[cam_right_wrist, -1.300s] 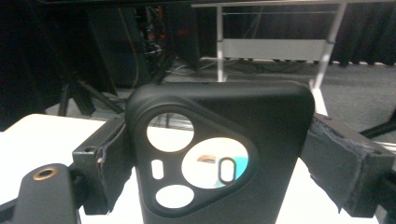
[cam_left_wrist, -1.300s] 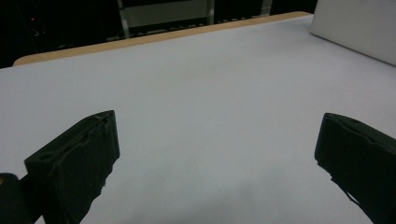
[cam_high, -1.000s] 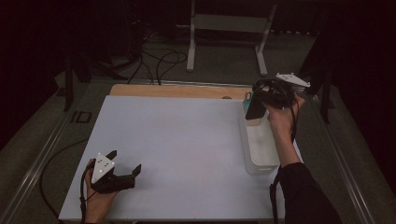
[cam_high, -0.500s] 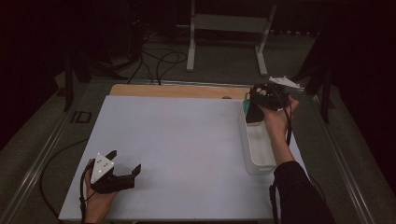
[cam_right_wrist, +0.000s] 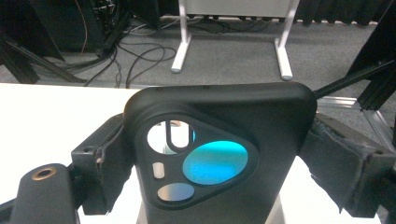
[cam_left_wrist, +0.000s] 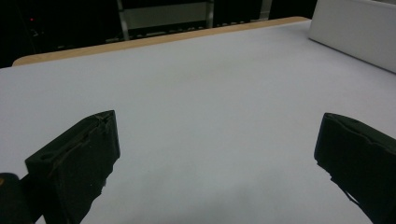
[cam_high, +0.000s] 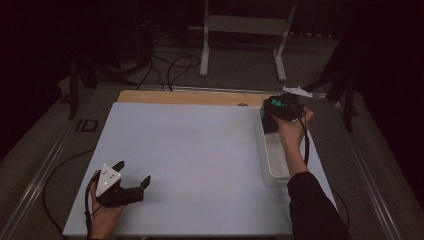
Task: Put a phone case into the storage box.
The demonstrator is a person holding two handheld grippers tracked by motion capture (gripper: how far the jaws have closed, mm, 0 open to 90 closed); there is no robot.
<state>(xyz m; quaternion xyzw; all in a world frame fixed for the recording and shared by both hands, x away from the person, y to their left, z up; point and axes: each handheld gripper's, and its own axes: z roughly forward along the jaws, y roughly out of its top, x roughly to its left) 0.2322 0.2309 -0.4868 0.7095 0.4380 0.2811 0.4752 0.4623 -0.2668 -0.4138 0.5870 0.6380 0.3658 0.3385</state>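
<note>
My right gripper [cam_high: 276, 114] is shut on a black phone case [cam_right_wrist: 219, 158] with a triangular camera cutout, the jaws pressing its two side edges. In the high view the phone case [cam_high: 272, 115] hangs over the far end of a long white tray [cam_high: 273, 157] at the table's right side. My left gripper [cam_high: 132, 178] rests near the front left corner of the white table [cam_high: 190, 150], open, with nothing between its fingers [cam_left_wrist: 77, 163]. In the left gripper view the white tray [cam_left_wrist: 355, 32] shows at the far right.
A wooden strip [cam_high: 185, 97] runs along the table's far edge. Beyond it stand a white metal stand [cam_high: 245, 30] and floor cables [cam_high: 170, 65]. Black frame legs [cam_high: 345, 85] stand right of the table. The space around is dark.
My right gripper has moved away from me and lower, carrying the phone case toward the tray's far end. The left gripper has stayed still.
</note>
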